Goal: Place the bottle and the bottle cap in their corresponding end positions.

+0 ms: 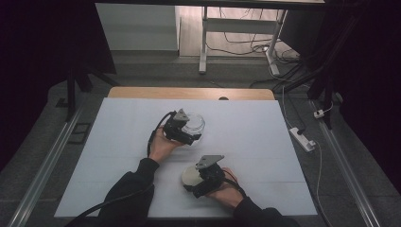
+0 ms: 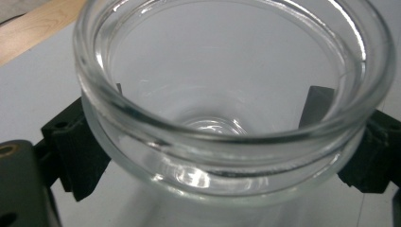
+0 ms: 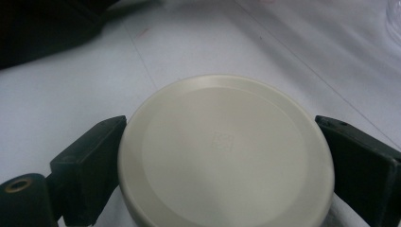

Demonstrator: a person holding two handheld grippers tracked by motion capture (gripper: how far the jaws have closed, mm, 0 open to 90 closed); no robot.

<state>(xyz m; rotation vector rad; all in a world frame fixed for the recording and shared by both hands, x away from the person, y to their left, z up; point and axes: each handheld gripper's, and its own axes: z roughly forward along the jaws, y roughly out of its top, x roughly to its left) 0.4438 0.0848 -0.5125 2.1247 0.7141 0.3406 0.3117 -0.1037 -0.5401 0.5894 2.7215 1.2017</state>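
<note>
On the pale grey sheet covering the wooden table [image 1: 142, 92], the left gripper [image 1: 185, 133] is clamped on a clear round glass jar [image 1: 195, 122] that stands near the middle of the sheet with its mouth open. In the left gripper view, the two black jaws press the jar [image 2: 227, 137] from either side just under its thick rim, and their tips show through the glass. The right gripper [image 1: 196, 182] is nearer the person's edge of the table, well apart from the jar, and holds a round cream-coloured plastic lid [image 1: 190, 175]. In the right gripper view the lid [image 3: 227, 151] lies flat between the jaws, each touching its edge, with a small embossed mark near its centre, close above or on the sheet; which, I cannot tell.
</note>
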